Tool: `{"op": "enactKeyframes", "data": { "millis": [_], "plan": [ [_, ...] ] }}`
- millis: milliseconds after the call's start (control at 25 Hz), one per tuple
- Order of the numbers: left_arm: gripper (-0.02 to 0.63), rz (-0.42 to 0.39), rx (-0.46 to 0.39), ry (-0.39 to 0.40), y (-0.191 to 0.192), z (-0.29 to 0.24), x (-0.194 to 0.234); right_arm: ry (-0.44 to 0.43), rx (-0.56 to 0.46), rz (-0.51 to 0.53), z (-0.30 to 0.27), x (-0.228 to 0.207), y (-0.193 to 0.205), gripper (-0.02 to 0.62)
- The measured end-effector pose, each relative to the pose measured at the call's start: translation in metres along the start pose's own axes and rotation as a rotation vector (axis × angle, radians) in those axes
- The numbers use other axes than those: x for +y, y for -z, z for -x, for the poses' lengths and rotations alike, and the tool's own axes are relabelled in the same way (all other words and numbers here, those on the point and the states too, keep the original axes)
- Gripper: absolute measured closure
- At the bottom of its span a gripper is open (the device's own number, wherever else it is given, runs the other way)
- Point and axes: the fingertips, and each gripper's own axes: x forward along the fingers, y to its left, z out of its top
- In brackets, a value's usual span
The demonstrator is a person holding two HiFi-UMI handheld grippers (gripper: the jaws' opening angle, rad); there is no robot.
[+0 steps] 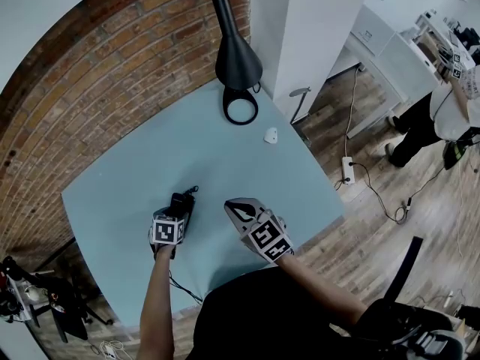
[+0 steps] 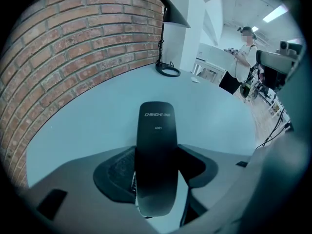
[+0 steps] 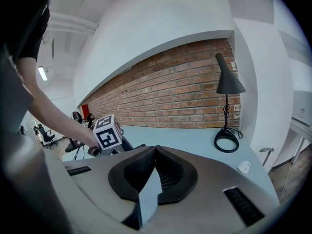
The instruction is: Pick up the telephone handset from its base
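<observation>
The black telephone handset (image 2: 156,135) stands lengthwise between the pads of my left gripper (image 2: 156,177), which is shut on its sides. In the head view the left gripper (image 1: 178,210) points steeply down at the light blue table (image 1: 135,171), with the handset (image 1: 185,198) dark below its marker cube. The phone's base is hidden under the gripper and I cannot make it out. My right gripper (image 1: 238,208) hovers just to the right, its tips together and nothing between them. In the right gripper view the jaws (image 3: 155,152) meet at the tips, with the left gripper's cube (image 3: 107,133) beyond.
A black desk lamp (image 1: 237,62) with a ring base stands at the table's far edge by a brick wall. A small white object (image 1: 271,134) lies near the right corner. On the wooden floor to the right lie a power strip (image 1: 348,169) and cables, and a person (image 1: 442,118) stands there.
</observation>
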Motion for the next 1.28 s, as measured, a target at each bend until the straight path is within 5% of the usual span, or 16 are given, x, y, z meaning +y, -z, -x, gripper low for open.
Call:
{"op": "enactKeyframes", "data": {
  "millis": [1280],
  "plan": [
    [0.325, -0.062, -0.25, -0.076, -0.078, 0.081, 0.017, 0.007, 0.007, 0.024, 0.006, 0.007, -0.001, 0.584]
  ]
}}
